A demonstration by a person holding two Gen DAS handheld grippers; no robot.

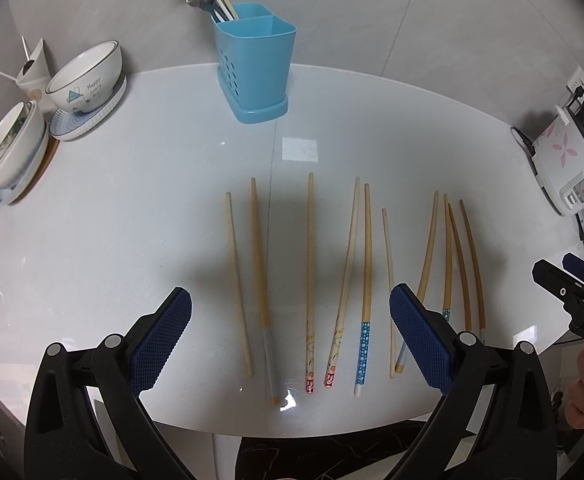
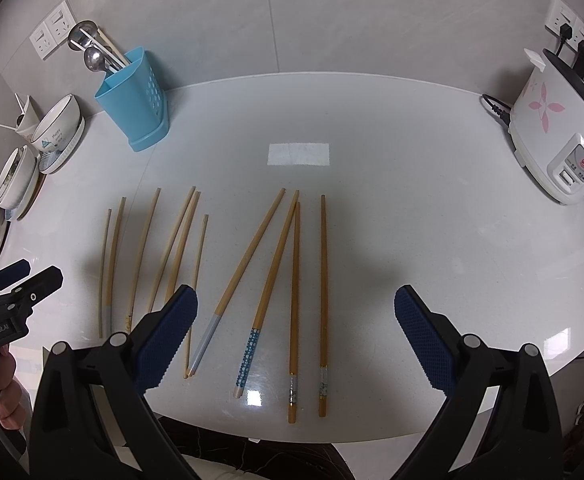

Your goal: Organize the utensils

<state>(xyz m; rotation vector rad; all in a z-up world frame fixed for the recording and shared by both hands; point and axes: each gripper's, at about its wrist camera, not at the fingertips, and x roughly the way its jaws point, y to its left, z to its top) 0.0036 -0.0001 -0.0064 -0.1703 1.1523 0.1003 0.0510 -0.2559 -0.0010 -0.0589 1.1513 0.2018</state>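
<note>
Several wooden chopsticks (image 1: pixel 310 280) lie side by side on the white counter (image 1: pixel 131 200), tips pointing away; they also show in the right wrist view (image 2: pixel 323 304). A blue two-compartment utensil holder (image 1: pixel 253 68) stands at the back with ladles and chopsticks in its rear compartment; it shows in the right wrist view (image 2: pixel 133 100) too. My left gripper (image 1: pixel 289 336) is open and empty above the near ends of the left chopsticks. My right gripper (image 2: pixel 296 336) is open and empty above the right chopsticks.
Stacked bowls and plates (image 1: pixel 85 88) and a paper cup (image 1: pixel 33 68) stand at the back left. A white rice cooker (image 2: pixel 552 128) stands at the right, plugged in. The counter's front edge (image 1: pixel 292 424) runs just under the grippers.
</note>
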